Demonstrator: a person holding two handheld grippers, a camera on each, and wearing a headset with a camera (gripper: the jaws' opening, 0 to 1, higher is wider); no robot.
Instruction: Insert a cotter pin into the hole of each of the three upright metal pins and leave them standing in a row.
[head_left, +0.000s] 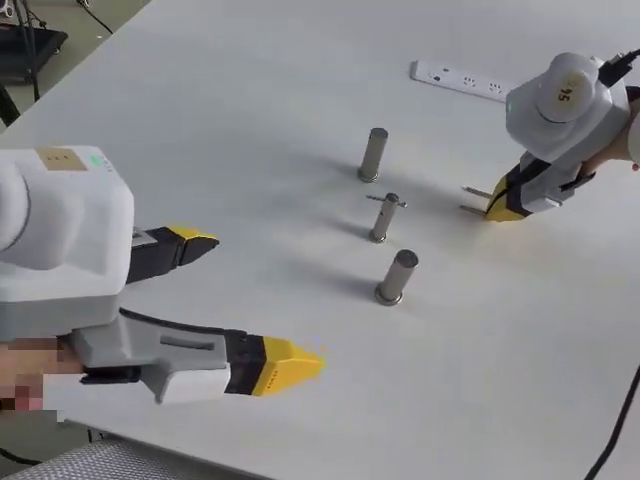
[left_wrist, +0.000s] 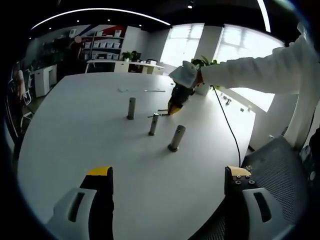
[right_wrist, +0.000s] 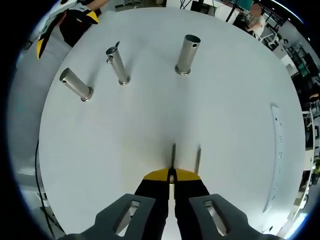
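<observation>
Three upright metal pins stand in a row on the white table: a far one (head_left: 374, 154), a middle one (head_left: 385, 217) with a cotter pin (head_left: 383, 200) through its top, and a near one (head_left: 398, 277). To their right my right gripper (head_left: 497, 209) is shut on a cotter pin (right_wrist: 172, 157), whose end sticks out toward the row; a second cotter pin (right_wrist: 198, 160) lies beside it on the table. My left gripper (head_left: 255, 300) hangs open at the near left, well short of the pins (left_wrist: 153, 123), with nothing between its jaws.
A white power strip (head_left: 458, 79) lies at the far right of the table, and a black cable (head_left: 615, 430) runs off the right edge. Office desks and shelves stand in the background. A person's white sleeve (left_wrist: 250, 75) holds the right gripper.
</observation>
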